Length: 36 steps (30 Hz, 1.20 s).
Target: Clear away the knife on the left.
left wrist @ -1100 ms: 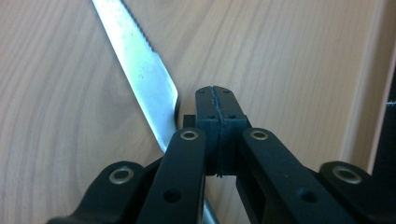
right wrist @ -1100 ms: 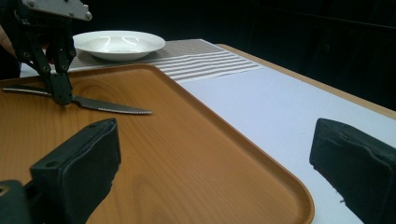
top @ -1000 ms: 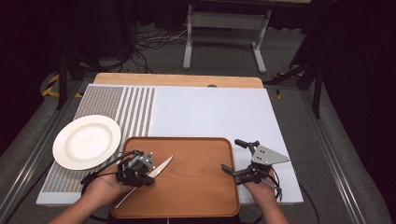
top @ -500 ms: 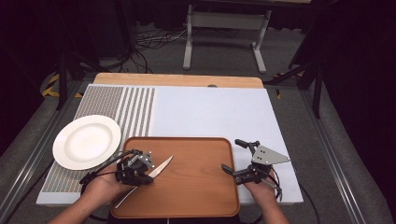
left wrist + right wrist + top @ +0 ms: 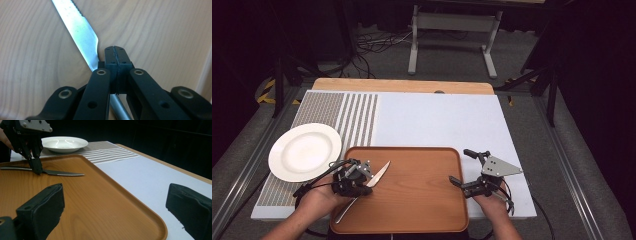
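Dark room behind; counter (image 5: 437, 120) carried white mat, wooden tray (image 5: 412, 200), white plate (image 5: 304, 151) at left. Knife (image 5: 377, 176) lay on tray's left part, blade toward middle. My left hand-held gripper (image 5: 357, 180) had jaws pressed together beside knife's neck. My right hand-held gripper (image 5: 459, 175) held jaws wide apart at tray's right rim, gripping nothing.
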Available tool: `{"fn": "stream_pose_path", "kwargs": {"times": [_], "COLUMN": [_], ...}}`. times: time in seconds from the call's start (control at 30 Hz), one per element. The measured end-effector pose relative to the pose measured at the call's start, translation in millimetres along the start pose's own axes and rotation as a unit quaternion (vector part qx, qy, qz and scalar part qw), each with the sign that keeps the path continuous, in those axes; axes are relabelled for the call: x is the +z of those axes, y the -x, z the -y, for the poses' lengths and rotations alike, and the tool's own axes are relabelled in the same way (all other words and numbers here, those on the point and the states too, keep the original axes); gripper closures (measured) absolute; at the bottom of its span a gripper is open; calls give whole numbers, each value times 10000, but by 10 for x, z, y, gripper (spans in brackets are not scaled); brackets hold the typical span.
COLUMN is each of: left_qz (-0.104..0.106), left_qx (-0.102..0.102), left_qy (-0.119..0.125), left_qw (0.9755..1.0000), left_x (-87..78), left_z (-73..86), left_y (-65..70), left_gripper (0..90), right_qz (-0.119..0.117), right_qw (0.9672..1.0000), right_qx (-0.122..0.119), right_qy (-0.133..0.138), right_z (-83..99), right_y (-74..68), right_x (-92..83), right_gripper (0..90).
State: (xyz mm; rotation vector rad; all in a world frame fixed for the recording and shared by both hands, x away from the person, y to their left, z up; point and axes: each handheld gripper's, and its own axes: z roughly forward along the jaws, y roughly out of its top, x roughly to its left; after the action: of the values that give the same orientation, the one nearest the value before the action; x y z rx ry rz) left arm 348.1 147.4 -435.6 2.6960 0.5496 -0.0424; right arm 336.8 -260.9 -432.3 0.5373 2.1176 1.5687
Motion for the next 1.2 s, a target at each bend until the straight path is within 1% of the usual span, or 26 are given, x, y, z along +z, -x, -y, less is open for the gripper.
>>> {"fn": "stream_pose_path", "kwargs": {"times": [0.17, 0.2, 0.53, 0.67, 0.8, 0.83, 1.0, 1.2], "left_qz": [-40, -48, -112, -132, -131, -132, -155, -201], "left_qx": [-45, -94, -212, -325, -349, -387, -434, -551], "left_qy": [-8, 6, 13, 19, 30, 24, 16, 32], "left_qw": [10000, 9999, 9997, 9994, 9993, 9992, 9989, 9983], "left_x": [-18, -23, -55, -75, -84, -87, -104, -127], "left_z": [34, 50, 121, 168, 190, 198, 235, 298], "left_y": [-28, -35, -84, -110, -128, -127, -150, -181], "left_gripper": [900, 900, 900, 900, 900, 900, 900, 900], "right_qz": [-1, 1, -3, -5, -3, -3, -10, 1], "right_qw": [10000, 10000, 10000, 10000, 10000, 10000, 10000, 10000], "right_qx": [-1, 0, -19, -19, -28, -26, -30, -21], "right_qy": [-4, -4, -24, -24, -27, -26, -39, -30], "right_z": [0, 0, 1, 2, 2, 2, 2, 3], "right_y": [-1, -1, 0, 0, -2, -1, -1, 1], "right_x": [2, 2, 7, 9, 10, 9, 12, 11], "right_gripper": [24, 24, 24, 24, 25, 25, 25, 25]}}
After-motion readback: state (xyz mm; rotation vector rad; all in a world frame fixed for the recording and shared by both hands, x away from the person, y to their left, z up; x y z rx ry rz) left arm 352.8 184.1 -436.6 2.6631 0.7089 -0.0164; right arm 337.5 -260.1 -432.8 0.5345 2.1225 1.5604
